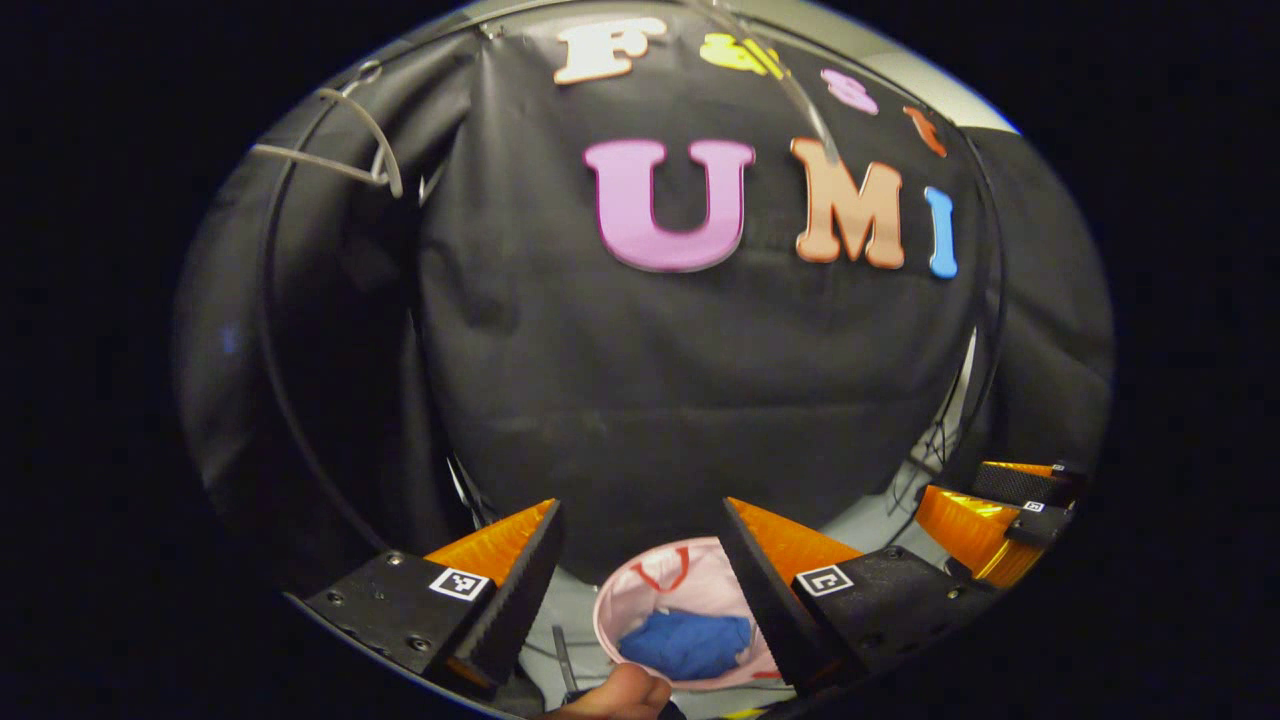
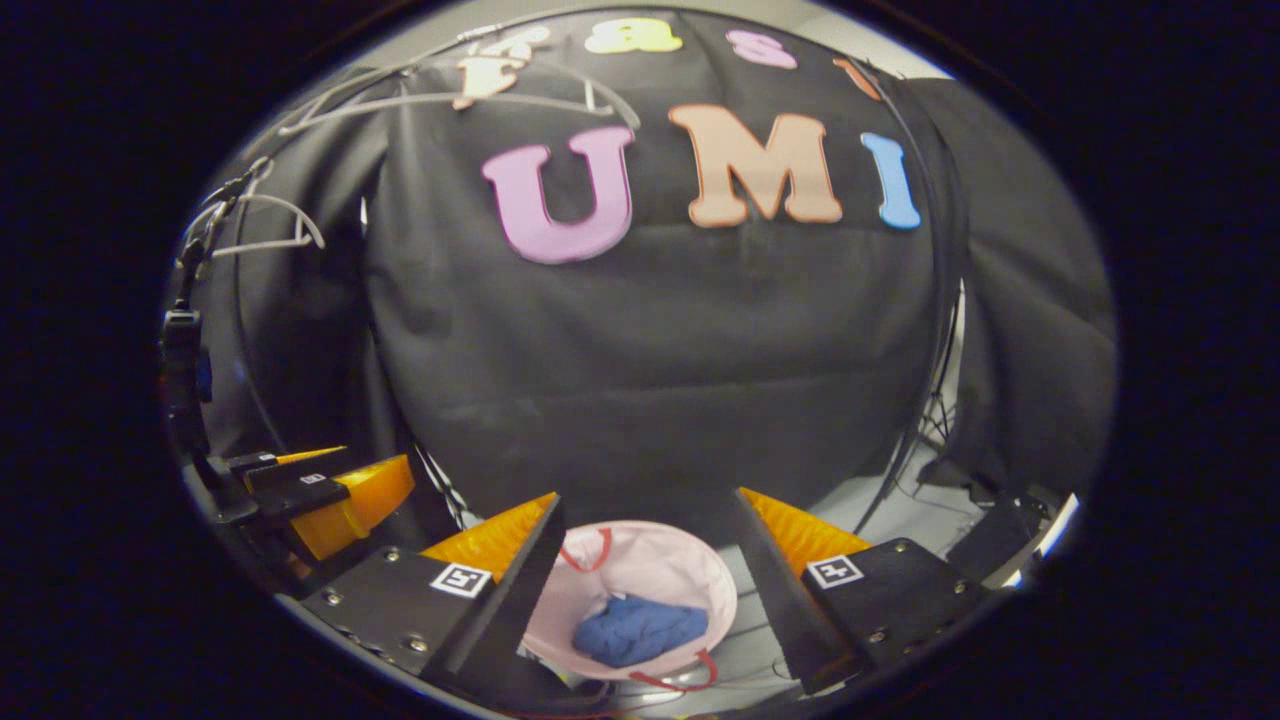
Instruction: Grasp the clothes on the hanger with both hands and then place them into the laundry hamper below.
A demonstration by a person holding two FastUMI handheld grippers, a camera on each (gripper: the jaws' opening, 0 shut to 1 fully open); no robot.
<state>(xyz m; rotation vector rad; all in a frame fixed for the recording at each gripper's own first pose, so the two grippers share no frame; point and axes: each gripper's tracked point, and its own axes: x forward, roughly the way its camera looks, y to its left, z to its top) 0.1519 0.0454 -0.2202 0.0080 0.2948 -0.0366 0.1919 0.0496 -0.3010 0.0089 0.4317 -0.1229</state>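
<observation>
A blue garment (image 1: 688,644) (image 2: 638,629) lies crumpled inside the pink laundry hamper (image 1: 640,588) (image 2: 668,565), which stands on the floor below both grippers. My left gripper (image 1: 640,570) hangs open above the hamper with nothing between its fingers. My right gripper (image 2: 645,560) is open too, also above the hamper, empty. The right gripper (image 1: 1000,505) shows at the right edge of the left gripper view; the left gripper (image 2: 320,490) shows at the left of the right gripper view. A bare pale hanger (image 1: 340,150) (image 2: 255,225) hangs at the upper left.
A second bare hanger (image 2: 450,98) hangs on the rail near the top. A thin black rack frame (image 1: 275,350) curves down the left, and cables (image 2: 925,400) run down the right to the grey floor (image 2: 860,500). A fingertip (image 1: 615,695) shows at the bottom edge.
</observation>
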